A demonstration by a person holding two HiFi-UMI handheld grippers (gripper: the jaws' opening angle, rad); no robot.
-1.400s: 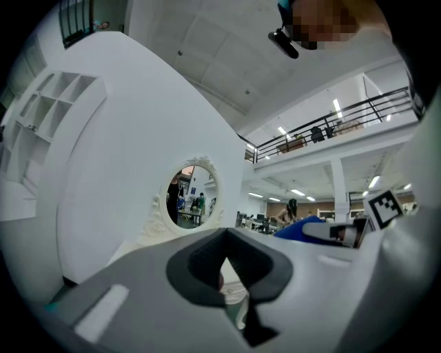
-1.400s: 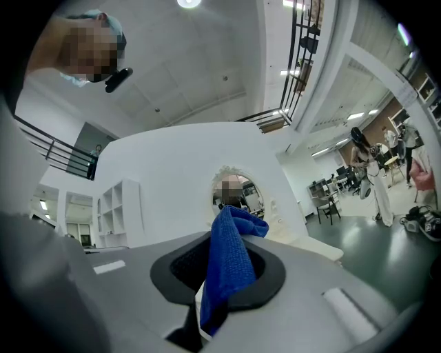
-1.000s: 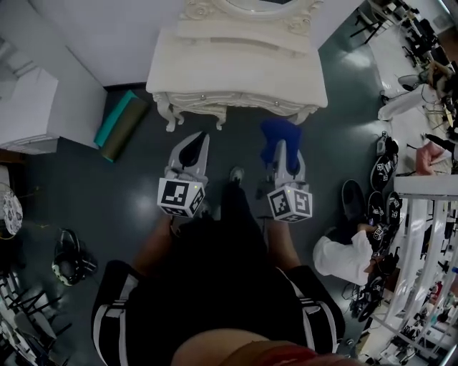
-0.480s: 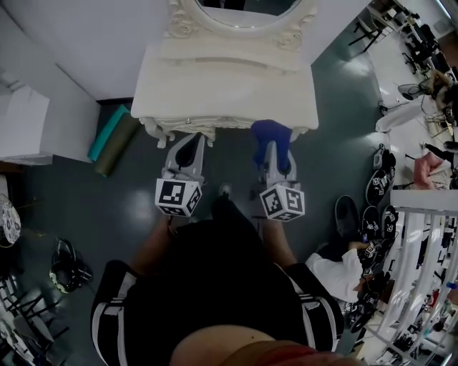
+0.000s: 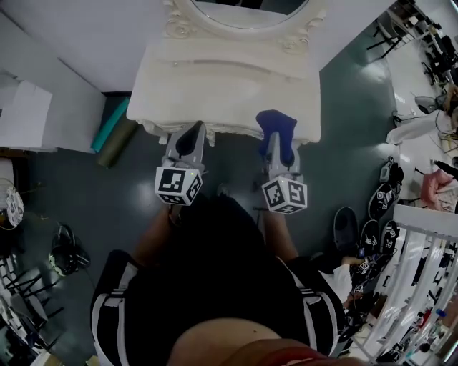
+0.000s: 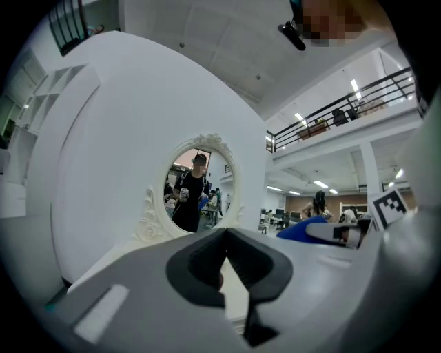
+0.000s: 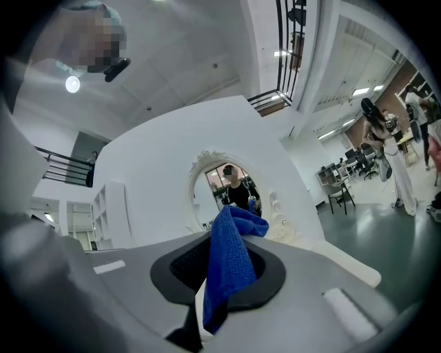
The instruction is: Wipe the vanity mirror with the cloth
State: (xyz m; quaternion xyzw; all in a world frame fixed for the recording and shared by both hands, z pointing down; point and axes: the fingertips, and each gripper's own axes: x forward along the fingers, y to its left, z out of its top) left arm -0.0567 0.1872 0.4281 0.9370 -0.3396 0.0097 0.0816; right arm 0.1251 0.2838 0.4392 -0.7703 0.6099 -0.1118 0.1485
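Note:
A white carved vanity table (image 5: 229,78) stands ahead, its oval mirror (image 5: 243,11) at the head view's top edge. That mirror (image 6: 200,189) shows a person's reflection in the left gripper view and sits behind the cloth in the right gripper view (image 7: 233,180). My right gripper (image 5: 276,143) is shut on a blue cloth (image 5: 275,126) at the table's front edge. The cloth (image 7: 231,265) hangs out from between the dark pads. My left gripper (image 5: 190,132) is at the same edge, further left, shut with nothing in it (image 6: 226,238).
Teal and olive rolled mats (image 5: 114,130) lie against the wall left of the table, beside a white cabinet (image 5: 25,111). A headset (image 5: 68,255) lies on the dark floor at left. Helmets and gear (image 5: 379,207) and a white rack (image 5: 422,250) crowd the right.
The vanity has come closer in the head view. Both grippers have moved forward from over the floor to its front edge. The cloth stays in the right gripper.

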